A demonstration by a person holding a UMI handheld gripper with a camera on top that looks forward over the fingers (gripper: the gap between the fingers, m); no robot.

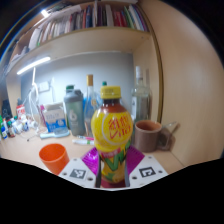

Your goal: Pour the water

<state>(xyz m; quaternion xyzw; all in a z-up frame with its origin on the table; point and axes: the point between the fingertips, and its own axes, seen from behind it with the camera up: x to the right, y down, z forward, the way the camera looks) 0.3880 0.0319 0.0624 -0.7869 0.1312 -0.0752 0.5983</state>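
A plastic bottle with a yellow cap, a yellow and red label and orange-yellow drink stands upright between my fingers. My gripper is shut on the bottle, with a magenta pad pressed against each side of its lower half. An orange cup sits on the desk just left of the fingers. A brown mug stands on the desk to the right, beyond the fingers.
At the back of the pale desk stand a grey-lidded jar, a tall clear bottle and another clear bottle. Small items crowd the far left. A bookshelf hangs above, and a wooden panel rises at the right.
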